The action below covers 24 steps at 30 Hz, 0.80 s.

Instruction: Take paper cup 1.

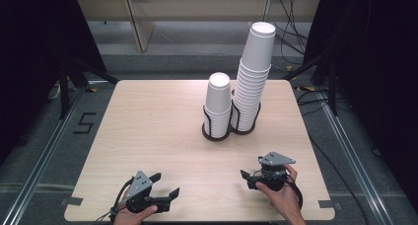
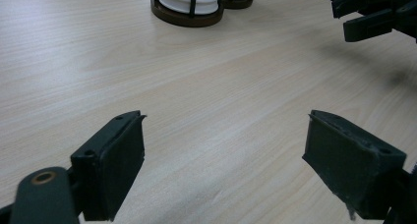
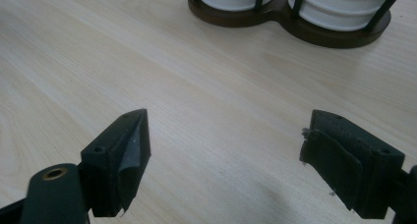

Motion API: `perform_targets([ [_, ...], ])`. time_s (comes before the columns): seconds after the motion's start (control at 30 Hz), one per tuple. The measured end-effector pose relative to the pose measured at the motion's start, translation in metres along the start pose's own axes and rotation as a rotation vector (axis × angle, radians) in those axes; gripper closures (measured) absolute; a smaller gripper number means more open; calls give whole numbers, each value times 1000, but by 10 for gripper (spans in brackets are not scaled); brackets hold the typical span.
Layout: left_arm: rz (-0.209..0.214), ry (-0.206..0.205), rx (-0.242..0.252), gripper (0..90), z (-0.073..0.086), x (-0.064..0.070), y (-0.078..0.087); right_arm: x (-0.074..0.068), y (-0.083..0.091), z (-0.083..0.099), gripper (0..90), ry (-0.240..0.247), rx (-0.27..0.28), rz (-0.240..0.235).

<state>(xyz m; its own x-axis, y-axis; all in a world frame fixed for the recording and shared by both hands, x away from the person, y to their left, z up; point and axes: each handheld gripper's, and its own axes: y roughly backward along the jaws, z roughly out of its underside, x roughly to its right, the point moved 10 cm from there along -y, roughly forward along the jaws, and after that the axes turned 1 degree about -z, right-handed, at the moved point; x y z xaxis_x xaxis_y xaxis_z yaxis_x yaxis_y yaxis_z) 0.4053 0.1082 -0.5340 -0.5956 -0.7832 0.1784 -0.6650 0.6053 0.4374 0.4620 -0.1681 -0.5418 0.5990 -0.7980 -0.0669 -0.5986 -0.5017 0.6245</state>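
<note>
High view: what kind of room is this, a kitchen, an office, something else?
Most likely a lab or recording space, not a kitchen. A bare wooden table stands on a grey floor with metal rails, loose cables trail behind it, and dark curtains screen both sides.

Matt white paper cups (image 1: 218, 99); pale smooth wood-grain table (image 1: 148, 131); dark glossy holder base (image 3: 290, 23); matt black tongs (image 2: 223, 160)

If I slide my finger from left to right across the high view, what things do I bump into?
Left hand-held gripper → short stack of white paper cups → tall stack of white paper cups → right hand-held gripper, all over the wooden table.
</note>
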Motion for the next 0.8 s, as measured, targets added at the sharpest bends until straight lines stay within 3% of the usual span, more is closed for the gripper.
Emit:
perform_targets([
  [0.07, 1, 0, 0, 148, 0, 0, 0, -1, -1, 0, 182, 6, 1, -7],
  [0.1, 0, -3, -3, 148, 0, -1, 0, -1, -2, -1, 186, 39, 5, -6],
  [0.43, 9, -25, 1, 148, 0, 1, 0, -2, -3, -7, 180, 15, 24, -6],
  [0.53, -10, -35, -4, 148, -1, -1, 2, -3, -3, -10, 180, 12, 28, -13],
  [0.6, -12, -25, 1, 148, -1, -1, 2, 1, 2, -17, 177, -11, 40, 0],
  [0.67, -8, -24, -1, 148, -1, -2, 1, 6, 4, -22, 175, 16, 60, 0],
  [0.73, -8, -33, -10, 148, 0, -2, 1, 7, 6, -26, 175, -9, 72, -5],
  [0.8, -9, -33, -10, 148, 0, -2, 1, 11, 9, -30, 175, 10, 83, -2],
])
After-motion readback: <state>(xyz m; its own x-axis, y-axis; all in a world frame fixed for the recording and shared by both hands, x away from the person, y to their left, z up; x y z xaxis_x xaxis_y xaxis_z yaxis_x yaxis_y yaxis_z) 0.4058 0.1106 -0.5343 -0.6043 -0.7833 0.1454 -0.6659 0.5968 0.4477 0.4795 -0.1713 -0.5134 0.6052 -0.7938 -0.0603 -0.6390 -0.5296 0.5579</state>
